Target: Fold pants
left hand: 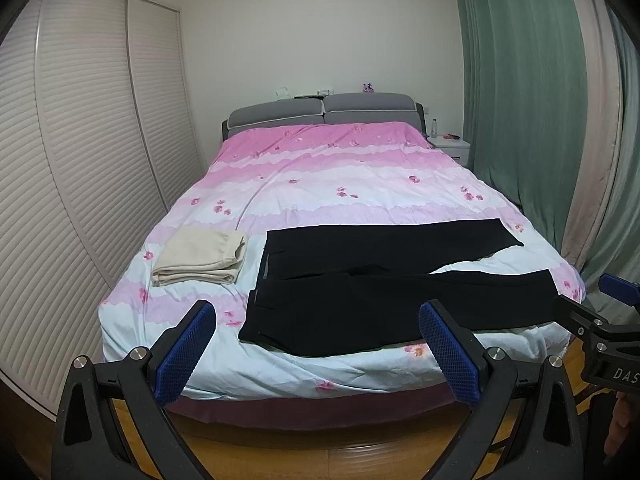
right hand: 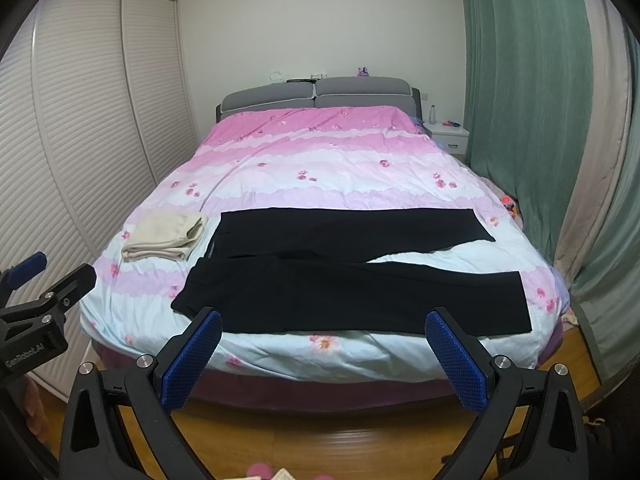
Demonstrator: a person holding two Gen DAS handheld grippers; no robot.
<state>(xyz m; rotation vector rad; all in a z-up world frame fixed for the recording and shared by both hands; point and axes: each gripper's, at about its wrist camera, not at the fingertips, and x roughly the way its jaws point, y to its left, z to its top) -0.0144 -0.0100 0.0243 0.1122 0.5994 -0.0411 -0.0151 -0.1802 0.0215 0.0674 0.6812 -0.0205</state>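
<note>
Pants (left hand: 380, 292), black, are lying flat across the near end of the bed (left hand: 320, 184), ahead of both tongs and beyond their tips. Long axis is running crosswise to the tongs' pointing direction: waistband to the left, hems to the right. The two legs are spreading apart toward the right, far leg angling away, near leg lying along the bed edge. Not yet folded, judging from the full spread.

Left tongs (left hand: 318, 350) are hovering short of the bed edge, jaws wide apart, holding nothing. The waist corner is lying just ahead, between the blue pads (left hand: 182, 356). Right tongs (right hand: 324, 354) are likewise hovering gaping and empty, with the near leg's edge straight ahead.

By these views the left tongs are sitting nearer the waist end and the right tongs nearer the hems. A likely first move is to bring one leg over the other, each tong pinching at its own end; that is judgement only.

Left of the pants, well apart from them, a folded cream cloth (left hand: 200, 256) is resting on the bed. Further out: louvred wardrobe (left hand: 80, 160) to the left, green curtain (left hand: 520, 100) to the right, grey headboard (left hand: 324, 114) far ahead.

Writing: the right tongs' body is showing "DAS", cut off, at the left view's edge; the left tongs' body is reading "GenRobot.AI" in the right view. No labels are legible on the pants.
</note>
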